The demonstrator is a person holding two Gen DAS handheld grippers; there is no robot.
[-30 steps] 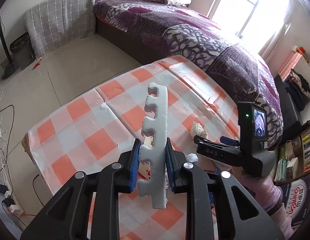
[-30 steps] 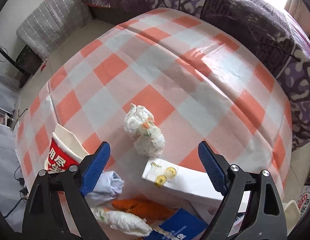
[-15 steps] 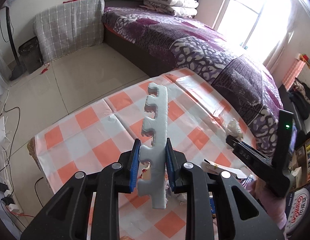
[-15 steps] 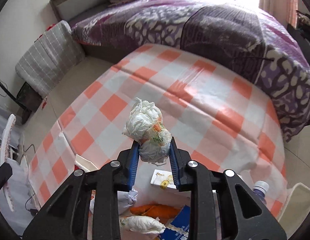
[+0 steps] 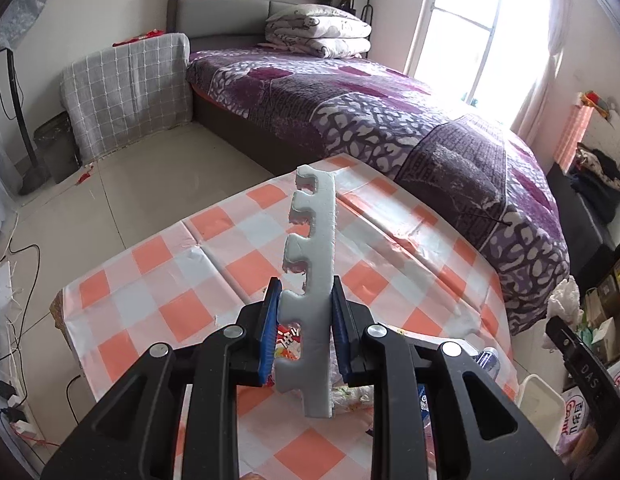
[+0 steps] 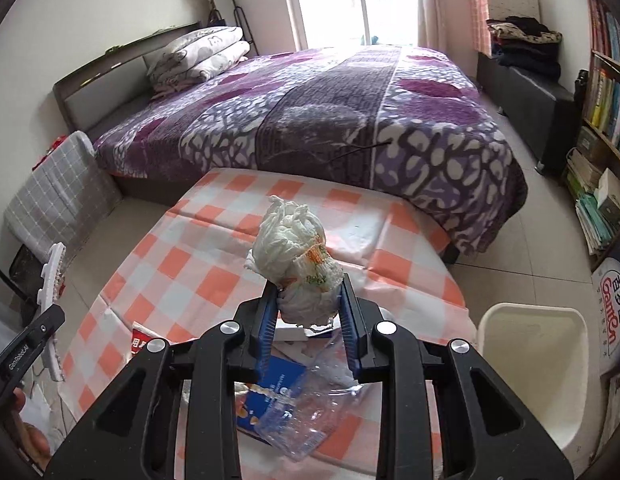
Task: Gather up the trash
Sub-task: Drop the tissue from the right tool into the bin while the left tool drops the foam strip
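My left gripper (image 5: pixel 304 328) is shut on a notched white foam strip (image 5: pixel 311 264) and holds it upright above the orange-and-white checked table (image 5: pixel 198 268). My right gripper (image 6: pixel 310 320) is shut on a crumpled white wad with orange and green print (image 6: pixel 296 256), held above the table (image 6: pixel 214 264). The foam strip also shows at the left edge of the right wrist view (image 6: pixel 50 284). The wad shows at the right edge of the left wrist view (image 5: pixel 565 300). A white bin (image 6: pixel 529 364) stands at the table's right side.
Under the right gripper lie a blue packet (image 6: pixel 270 388), a clear plastic bottle (image 6: pixel 302 408), a white box and a red-and-white wrapper (image 6: pixel 144 342). A purple bed (image 6: pixel 329 120) stands behind the table. Bookshelves (image 6: pixel 605 120) are at the right.
The right gripper closed on the crumpled wad and lifted it off the table. Both grippers have risen and tilted up, with the foam strip still held in the left.
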